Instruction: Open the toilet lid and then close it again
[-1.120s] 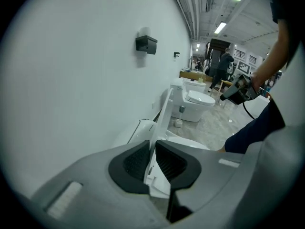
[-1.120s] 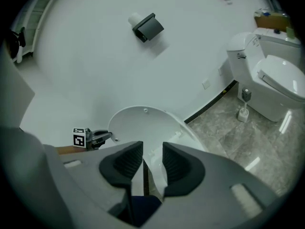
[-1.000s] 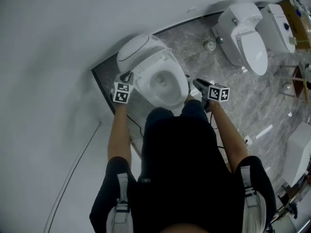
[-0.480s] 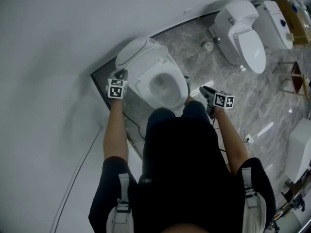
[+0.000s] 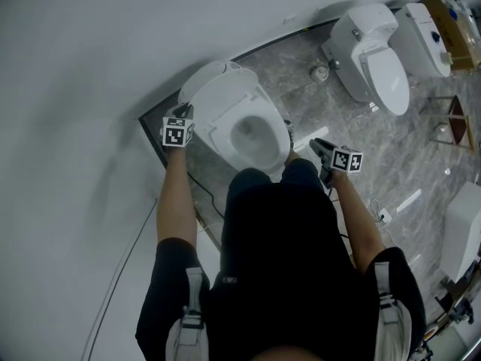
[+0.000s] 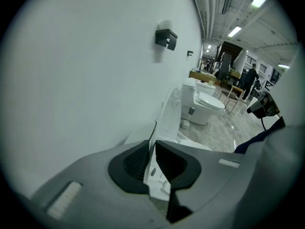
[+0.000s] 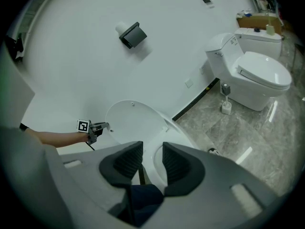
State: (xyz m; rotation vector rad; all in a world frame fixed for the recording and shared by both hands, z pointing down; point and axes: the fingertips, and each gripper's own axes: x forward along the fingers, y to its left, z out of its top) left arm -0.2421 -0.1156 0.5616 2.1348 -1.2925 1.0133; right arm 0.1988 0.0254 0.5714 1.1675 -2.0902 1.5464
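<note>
The toilet lid [image 5: 210,80] stands raised and leans back toward the wall [image 5: 90,66]. It is hinged at the rear of a toilet set at the wall-side edge of the marbled floor [image 5: 301,81]. The seat [image 5: 220,130] lies flat around the open bowl. I judge the opening half of the task to be at or near its end, with closing not yet begun.

Handling notes, as I read them:
- The lid looks like a rigid moulded shell. It should be light for its size, and it will not flex in a pinch.
- Its surface is smooth and glossy, so a grip on it may slide. I would keep the pads square on the rim.
- It swings on its hinge only. Past the balance point it may fall on its own, so I would lower it under control.
- The best hold is the thin side rim, well away from the hinge.

My left gripper [image 5: 180,113] is pinching that rim. In the left gripper view the lid's edge [image 6: 167,113] runs straight between the two pads, which press on it from both sides. The right gripper view confirms this, showing the hold on the lid's left edge [image 7: 136,123].

My right gripper [image 5: 319,145] hangs beside the bowl's front with its jaws spread and holding nothing (only the seat and my dark clothing show beyond them).

A second toilet [image 5: 376,51] stands further along the same wall, well apart.
</note>
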